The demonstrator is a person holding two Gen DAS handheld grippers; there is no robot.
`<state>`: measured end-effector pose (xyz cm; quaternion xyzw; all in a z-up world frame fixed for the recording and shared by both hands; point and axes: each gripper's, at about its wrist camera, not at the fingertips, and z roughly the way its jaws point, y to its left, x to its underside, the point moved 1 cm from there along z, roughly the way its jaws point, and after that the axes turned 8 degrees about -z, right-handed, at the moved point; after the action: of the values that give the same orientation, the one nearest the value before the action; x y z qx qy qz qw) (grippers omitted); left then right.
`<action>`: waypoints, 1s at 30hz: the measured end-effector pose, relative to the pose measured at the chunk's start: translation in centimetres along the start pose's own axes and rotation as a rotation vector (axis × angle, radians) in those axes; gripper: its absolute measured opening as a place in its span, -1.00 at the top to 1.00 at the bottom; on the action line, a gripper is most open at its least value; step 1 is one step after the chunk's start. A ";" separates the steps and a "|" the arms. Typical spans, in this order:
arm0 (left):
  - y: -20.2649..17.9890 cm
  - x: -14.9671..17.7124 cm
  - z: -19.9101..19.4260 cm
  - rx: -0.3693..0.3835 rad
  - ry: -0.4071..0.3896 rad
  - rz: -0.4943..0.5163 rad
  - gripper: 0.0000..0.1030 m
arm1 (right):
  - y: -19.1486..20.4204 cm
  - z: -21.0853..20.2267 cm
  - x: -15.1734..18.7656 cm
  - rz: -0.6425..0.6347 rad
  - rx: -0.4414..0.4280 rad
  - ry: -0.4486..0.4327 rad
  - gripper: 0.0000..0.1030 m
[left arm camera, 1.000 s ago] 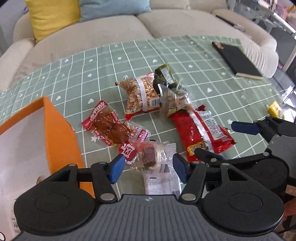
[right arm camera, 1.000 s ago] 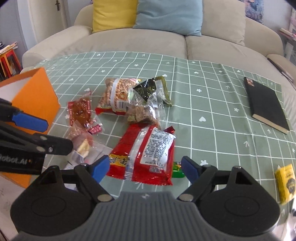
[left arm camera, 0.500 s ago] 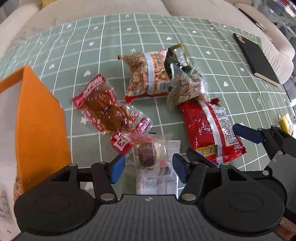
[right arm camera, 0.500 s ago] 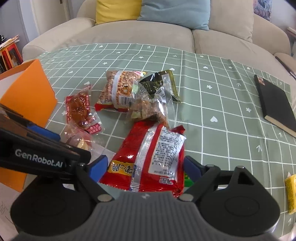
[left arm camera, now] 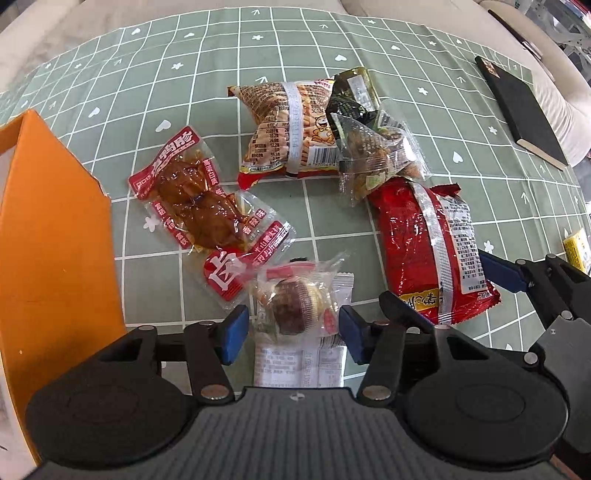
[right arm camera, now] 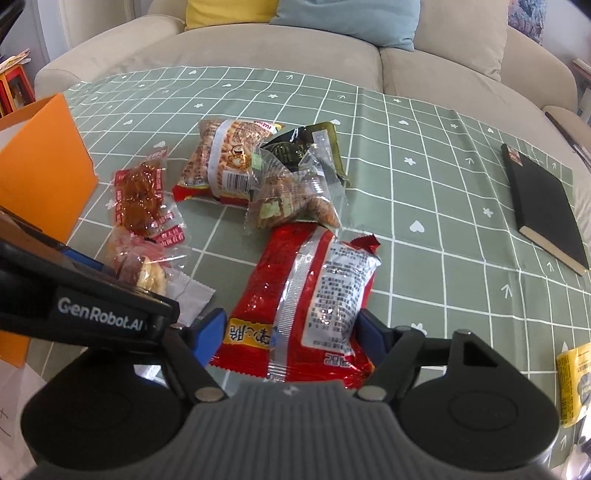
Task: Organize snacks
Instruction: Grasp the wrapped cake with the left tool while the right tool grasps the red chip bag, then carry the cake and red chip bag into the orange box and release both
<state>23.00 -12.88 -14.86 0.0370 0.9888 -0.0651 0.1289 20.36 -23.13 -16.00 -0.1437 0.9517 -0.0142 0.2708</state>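
The tabletop (right arm camera: 424,177) wears a green cloth with white squares, small hearts and flowers. Behind it is a pale sofa (right arm camera: 314,55) with a yellow cushion (right arm camera: 229,13) and a blue cushion (right arm camera: 347,18). A black notebook (right arm camera: 543,203) lies flat on the far right of the cloth. An orange box (left arm camera: 51,229) stands at the left edge.

The snacks lie in a loose bunch in the middle. The big red bag (right arm camera: 310,295) is shiny, with a silver strip and small print on its back. The little cake (left arm camera: 295,306) is brown and round in a clear wrapper, on top of a white packet (left arm camera: 295,365). Beside it is a red pack of brown meat (left arm camera: 195,199).

The left gripper (left arm camera: 290,330) has been closing, and its blue fingers (left arm camera: 232,328) stand on both sides of the cake, not yet pressing it. The right gripper (right arm camera: 291,336) has been closing too, its fingers (right arm camera: 210,334) against both edges of the red bag's near end.
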 end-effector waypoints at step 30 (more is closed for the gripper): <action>3.9 4.4 -11.5 0.055 -0.269 -0.121 0.09 | 1.9 -7.7 0.3 0.007 -0.188 -0.149 -0.27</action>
<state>16.26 -7.19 -5.41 -0.0282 0.9609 -0.1039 0.2553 15.64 -21.77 -9.77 -0.1658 0.9266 0.0867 0.3260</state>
